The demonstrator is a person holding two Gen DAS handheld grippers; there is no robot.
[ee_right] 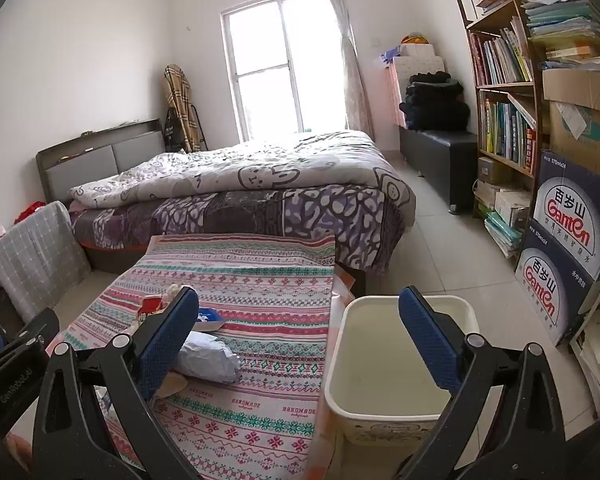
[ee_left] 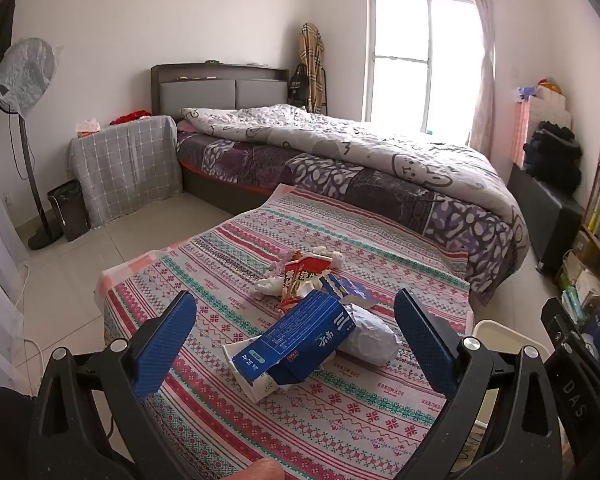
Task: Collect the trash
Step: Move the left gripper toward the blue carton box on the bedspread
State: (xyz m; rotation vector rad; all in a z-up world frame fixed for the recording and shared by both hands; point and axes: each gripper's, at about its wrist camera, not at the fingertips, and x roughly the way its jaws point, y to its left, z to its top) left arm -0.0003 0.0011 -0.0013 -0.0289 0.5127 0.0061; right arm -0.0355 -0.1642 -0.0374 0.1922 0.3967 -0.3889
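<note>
Trash lies in a heap on a table with a patterned cloth [ee_left: 340, 412]. A torn blue carton [ee_left: 296, 340] is nearest, with a crumpled white wrapper [ee_left: 370, 334] beside it, a red snack packet [ee_left: 304, 276] behind and white tissue [ee_left: 270, 284] at the left. My left gripper [ee_left: 296, 336] is open and empty, its jaws wide on either side of the blue carton and above it. My right gripper [ee_right: 300, 336] is open and empty, held over the gap between the table [ee_right: 260, 280] and an empty cream bin [ee_right: 384, 412]. The white wrapper [ee_right: 210, 360] shows by its left finger.
The cream bin stands on the floor at the table's right edge, its rim [ee_left: 500, 332] also in the left wrist view. A bed [ee_left: 380, 164] is behind the table. A bookshelf [ee_right: 504, 92] and stacked water boxes [ee_right: 564, 248] line the right wall. A dark small bin [ee_left: 68, 210] and fan stand far left.
</note>
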